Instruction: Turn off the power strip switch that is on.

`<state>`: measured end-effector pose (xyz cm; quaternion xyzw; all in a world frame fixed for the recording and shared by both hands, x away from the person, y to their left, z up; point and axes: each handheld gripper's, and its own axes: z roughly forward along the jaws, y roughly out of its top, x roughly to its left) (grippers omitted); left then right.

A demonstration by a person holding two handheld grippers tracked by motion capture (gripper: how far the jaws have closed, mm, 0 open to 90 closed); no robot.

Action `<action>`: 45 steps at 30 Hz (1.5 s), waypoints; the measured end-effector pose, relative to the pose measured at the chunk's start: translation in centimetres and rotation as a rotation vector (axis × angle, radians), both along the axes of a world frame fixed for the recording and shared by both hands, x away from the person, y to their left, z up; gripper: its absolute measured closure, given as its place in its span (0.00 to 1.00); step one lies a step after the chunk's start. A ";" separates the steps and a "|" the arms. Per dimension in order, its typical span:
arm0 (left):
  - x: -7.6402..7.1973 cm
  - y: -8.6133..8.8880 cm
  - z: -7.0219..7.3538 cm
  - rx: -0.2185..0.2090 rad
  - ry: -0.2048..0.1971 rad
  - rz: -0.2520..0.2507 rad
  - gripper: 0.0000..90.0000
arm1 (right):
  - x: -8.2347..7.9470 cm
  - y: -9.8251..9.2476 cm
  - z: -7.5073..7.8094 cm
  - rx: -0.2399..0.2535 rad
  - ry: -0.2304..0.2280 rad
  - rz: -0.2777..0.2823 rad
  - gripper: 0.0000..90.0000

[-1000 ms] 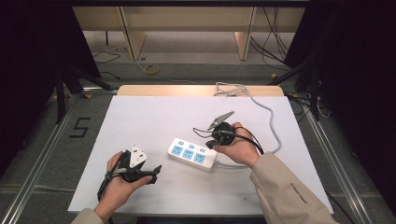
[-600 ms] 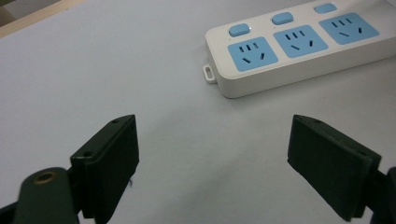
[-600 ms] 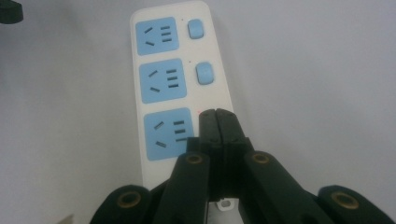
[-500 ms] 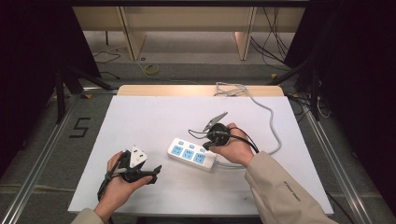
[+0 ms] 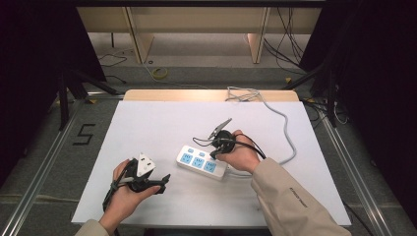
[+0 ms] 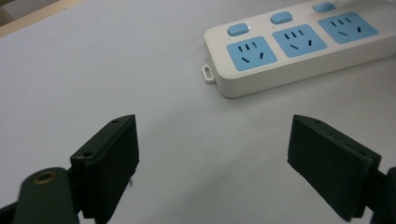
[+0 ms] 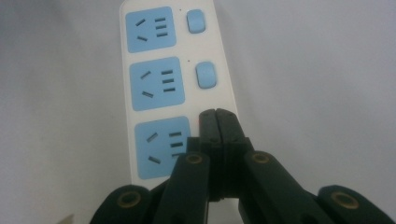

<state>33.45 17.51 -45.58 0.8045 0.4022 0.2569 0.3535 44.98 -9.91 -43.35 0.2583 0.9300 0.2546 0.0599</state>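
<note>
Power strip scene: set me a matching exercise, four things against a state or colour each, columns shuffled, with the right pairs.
Things:
1. left gripper
2. right gripper
3. socket faces
4. strip cable

States or colours:
A. light blue
B. jaws shut, tips over the strip's switch side
C. grey, running toward the table's far edge
D. jaws wide apart, nothing between them

Pairs: 1-D, 2-B, 3-A, 4-C

The power strip itself is white and lies flat on the table.
</note>
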 end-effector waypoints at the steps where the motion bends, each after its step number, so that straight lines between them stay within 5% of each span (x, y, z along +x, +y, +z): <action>1: 0.0 0.0 0.0 0.004 0.001 -0.003 0.18 | 0.0 0.1 -0.1 0.000 0.002 -0.004 1.00; 45: -0.1 -0.1 0.0 0.008 0.002 -0.005 0.18 | 1.3 1.0 -0.4 -0.055 0.082 -0.019 1.00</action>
